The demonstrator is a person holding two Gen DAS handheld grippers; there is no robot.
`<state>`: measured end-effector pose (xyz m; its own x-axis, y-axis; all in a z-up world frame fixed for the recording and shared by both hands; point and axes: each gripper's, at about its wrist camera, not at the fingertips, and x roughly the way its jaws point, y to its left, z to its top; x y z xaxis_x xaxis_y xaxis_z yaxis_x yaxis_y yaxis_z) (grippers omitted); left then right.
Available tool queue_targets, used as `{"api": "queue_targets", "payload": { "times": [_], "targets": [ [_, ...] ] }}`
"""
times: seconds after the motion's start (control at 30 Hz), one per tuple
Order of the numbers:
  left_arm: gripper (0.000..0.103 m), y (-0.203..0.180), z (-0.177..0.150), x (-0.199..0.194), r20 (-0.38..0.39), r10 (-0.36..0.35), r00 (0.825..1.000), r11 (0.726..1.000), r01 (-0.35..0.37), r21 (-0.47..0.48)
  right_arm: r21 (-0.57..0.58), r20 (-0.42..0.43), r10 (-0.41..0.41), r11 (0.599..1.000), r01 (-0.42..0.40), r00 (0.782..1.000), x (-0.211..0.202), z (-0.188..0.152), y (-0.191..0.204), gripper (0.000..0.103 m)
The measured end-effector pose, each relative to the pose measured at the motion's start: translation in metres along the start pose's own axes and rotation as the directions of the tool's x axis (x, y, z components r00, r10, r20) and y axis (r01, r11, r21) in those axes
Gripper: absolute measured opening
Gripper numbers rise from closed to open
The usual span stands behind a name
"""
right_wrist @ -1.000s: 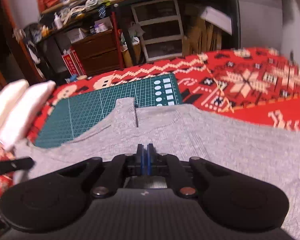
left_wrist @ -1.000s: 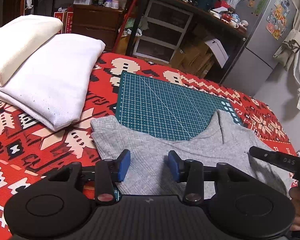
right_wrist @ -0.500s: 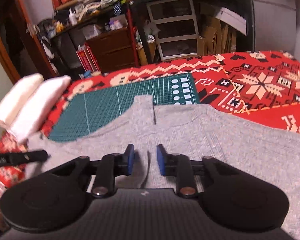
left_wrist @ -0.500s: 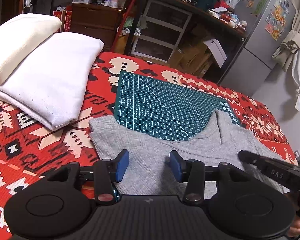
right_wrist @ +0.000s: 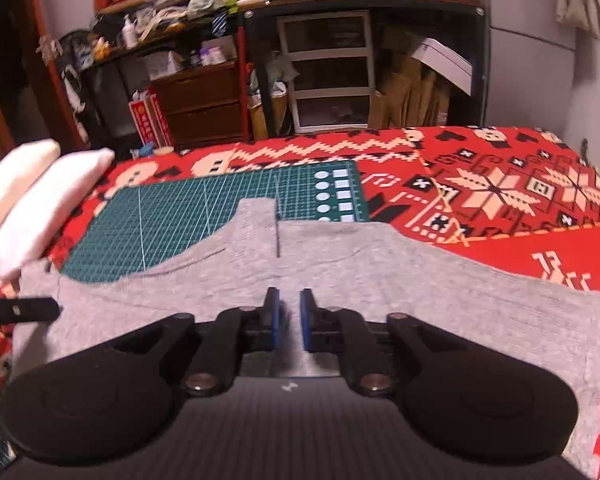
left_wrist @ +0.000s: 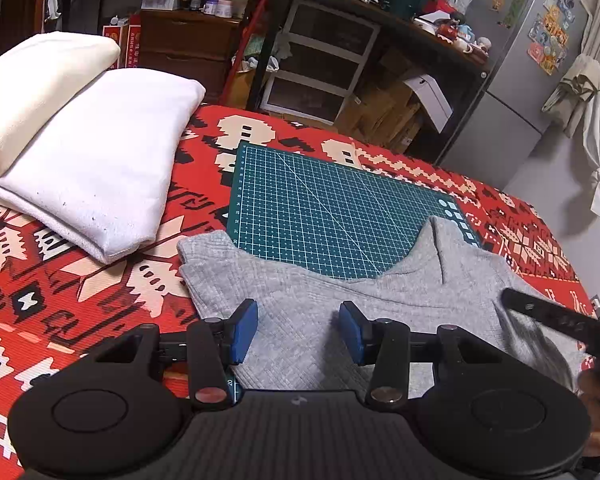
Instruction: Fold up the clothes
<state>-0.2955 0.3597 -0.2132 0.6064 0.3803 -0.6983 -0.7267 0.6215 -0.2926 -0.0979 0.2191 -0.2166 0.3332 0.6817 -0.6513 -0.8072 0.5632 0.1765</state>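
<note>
I am looking across a bed covered by a red patterned blanket (left_wrist: pixel 100 292), with cluttered shelves (right_wrist: pixel 340 60) and a fridge (left_wrist: pixel 512 80) behind it. My left tool (left_wrist: pixel 298 330) hangs over the near left part of a grey shirt (left_wrist: pixel 380 292), its blue pads (left_wrist: pixel 244 332) set moderately apart with only flat cloth showing between them, gripping nothing. My right tool (right_wrist: pixel 288 318) sits over the middle of the same shirt (right_wrist: pixel 380 280); its jaws have just been opening and now stand at a narrow gap, nothing pinched between them. The shirt lies spread flat on the blanket, its upper edge and one strap overlapping the near side of a green cutting mat (left_wrist: pixel 332 208). In the left view, the other tool shows as a black finger at the right edge, above the shirt. Further out, at the far left of the bed, two folded white cloths (left_wrist: pixel 80 152) lie stacked, well apart from the shirt.
</note>
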Motion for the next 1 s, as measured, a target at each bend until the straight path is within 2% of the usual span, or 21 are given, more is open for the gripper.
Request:
{"api": "queue_targets", "payload": {
  "times": [0.27, 0.33, 0.4, 0.5, 0.63, 0.8, 0.9, 1.0],
  "targets": [
    [0.044, 0.003, 0.000, -0.010, -0.014, -0.026, 1.000, 0.999, 0.025, -0.037, 0.142, 0.056, -0.034, 0.990, 0.026, 0.998, -0.057, 0.006, -0.055, 0.023],
    [0.044, 0.001, -0.001, -0.015, -0.014, -0.046, 0.999, 0.998, 0.045, -0.044, 0.181, 0.071, -0.070, 0.982, 0.056, 0.995, -0.074, 0.004, -0.074, 0.030],
    [0.044, -0.004, -0.003, -0.019, -0.018, -0.067, 0.998, 0.997, 0.066, -0.043, 0.211, 0.073, -0.125, 0.972, 0.107, 0.989, -0.088, 0.000, -0.093, 0.031],
    [0.044, -0.014, -0.007, -0.021, -0.025, -0.084, 0.996, 0.996, 0.084, -0.019, 0.256, 0.042, -0.182, 0.952, 0.166, 0.982, -0.098, -0.007, -0.119, 0.031],
    [0.045, -0.028, -0.014, -0.020, -0.032, -0.057, 0.998, 0.998, 0.058, 0.030, 0.294, -0.015, -0.219, 0.931, 0.214, 0.976, -0.096, -0.021, -0.143, 0.031],
    [0.045, -0.033, -0.017, -0.018, -0.033, -0.041, 0.999, 0.998, 0.042, 0.051, 0.221, -0.022, -0.267, 0.939, 0.265, 0.964, -0.083, -0.029, -0.140, 0.032],
    [0.044, -0.029, -0.015, -0.018, -0.035, -0.050, 0.998, 0.998, 0.051, 0.034, 0.172, -0.039, -0.322, 0.930, 0.324, 0.946, -0.070, -0.031, -0.135, 0.032],
    [0.044, -0.027, -0.014, -0.018, -0.037, -0.058, 0.998, 0.998, 0.059, 0.026, 0.106, -0.005, -0.363, 0.927, 0.361, 0.932, -0.061, -0.035, -0.129, 0.032]
  ]
}}
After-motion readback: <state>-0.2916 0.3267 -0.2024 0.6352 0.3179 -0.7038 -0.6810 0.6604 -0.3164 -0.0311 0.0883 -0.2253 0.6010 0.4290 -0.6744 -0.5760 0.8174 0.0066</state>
